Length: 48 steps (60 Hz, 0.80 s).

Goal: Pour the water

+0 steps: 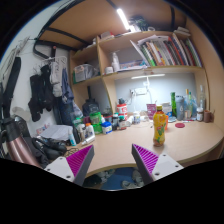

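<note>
Roughly at nine o'clock hangs a dark jumble of bags and jackets [38, 95] against the wall, with a chair [20, 148] below it toward eight o'clock. Moving toward the centre, a cluster of small jars and containers [100, 124] crowds the back of the counter [118, 150], under shelves stacked with books [160, 50] at about one o'clock. At six o'clock the gripper [112, 163] hovers over the counter's near edge with its fingers [79, 160] spread wide and nothing between them.

Just right of centre, at about four o'clock and beyond the right finger, stands the orange bottle [160, 127], upright on the counter and well apart from the fingers. It looks like a plastic drink bottle with a cap on, so I judge it fairly light, a bit springy under pressure and smooth enough to slip. Whether it is full cannot be told. The safest hold seems the middle of the body, squarely across its width, firm but not crushing. Farther right, near three o'clock, stand a green bottle [173, 104] and other tall containers [200, 105].
</note>
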Each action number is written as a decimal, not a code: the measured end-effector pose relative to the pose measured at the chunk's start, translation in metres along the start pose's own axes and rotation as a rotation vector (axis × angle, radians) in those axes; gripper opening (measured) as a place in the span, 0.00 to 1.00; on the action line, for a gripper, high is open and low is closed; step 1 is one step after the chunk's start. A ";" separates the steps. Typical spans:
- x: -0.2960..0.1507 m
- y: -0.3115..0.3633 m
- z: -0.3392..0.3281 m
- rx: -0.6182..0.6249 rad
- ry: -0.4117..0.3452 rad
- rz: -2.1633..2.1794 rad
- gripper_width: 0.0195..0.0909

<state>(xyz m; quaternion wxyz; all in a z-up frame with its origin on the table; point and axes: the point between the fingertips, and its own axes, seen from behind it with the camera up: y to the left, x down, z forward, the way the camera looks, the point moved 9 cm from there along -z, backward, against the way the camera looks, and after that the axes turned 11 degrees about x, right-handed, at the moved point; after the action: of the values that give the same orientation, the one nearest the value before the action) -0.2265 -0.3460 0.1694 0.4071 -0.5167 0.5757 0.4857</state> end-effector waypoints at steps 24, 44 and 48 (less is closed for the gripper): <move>-0.011 -0.098 0.063 0.127 -0.049 -0.036 0.90; -0.008 -0.181 0.200 0.217 -0.094 -0.130 0.90; -0.001 -0.187 0.228 0.220 -0.088 -0.161 0.90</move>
<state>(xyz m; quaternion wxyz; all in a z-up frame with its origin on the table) -0.0488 -0.1215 0.1001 0.5239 -0.4916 0.5637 0.4076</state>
